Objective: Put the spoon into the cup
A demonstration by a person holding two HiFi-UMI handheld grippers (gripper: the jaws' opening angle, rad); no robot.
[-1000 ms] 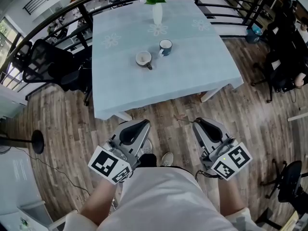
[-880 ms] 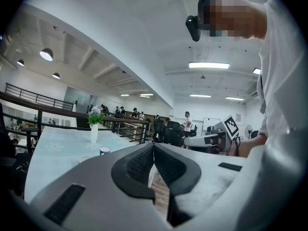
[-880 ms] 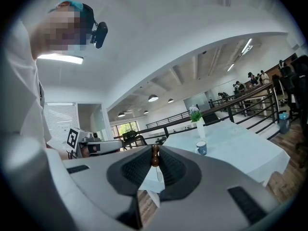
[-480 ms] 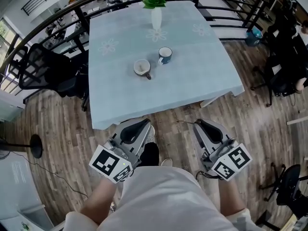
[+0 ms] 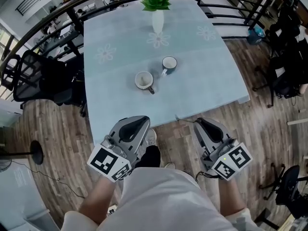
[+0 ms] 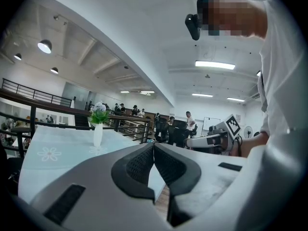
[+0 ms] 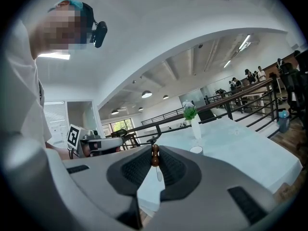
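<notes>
Currently in hand: bringing the spoon (image 7: 155, 157) to the table (image 5: 110, 105). I judge this an early stage, as neither cup has anything in it yet.
Right gripper (image 5: 199, 123): jaws clamped on the spoon's brown beaded end, with the pale shaft hanging down below the grip.
Left gripper (image 5: 143, 123): jaws together, nothing between them.
Spoon's place: in the right gripper, at the table's near edge, well apart from both cups.
Which cup: the task does not say. The pale cup (image 5: 144, 80) is nearer, and the blue cup (image 5: 169, 64) stands just beside it, farther back and to the right.
Doing it well: bring the spoon over the chosen cup's mouth with the hanging end lowest. Lower it until the tip is inside the rim, and only then part the jaws.
Care: the grip is at the very end, so the shaft may swing, and a slow, level carry should help. A knock on the rim could tip a light cup. The left gripper is free to steady it.
Count, cups: two.
Count, spoons: one.
Count, grippers: two.
Count, vase (image 5: 158, 22): one, with a plant, at the far side.
Count, tables: one.
</notes>
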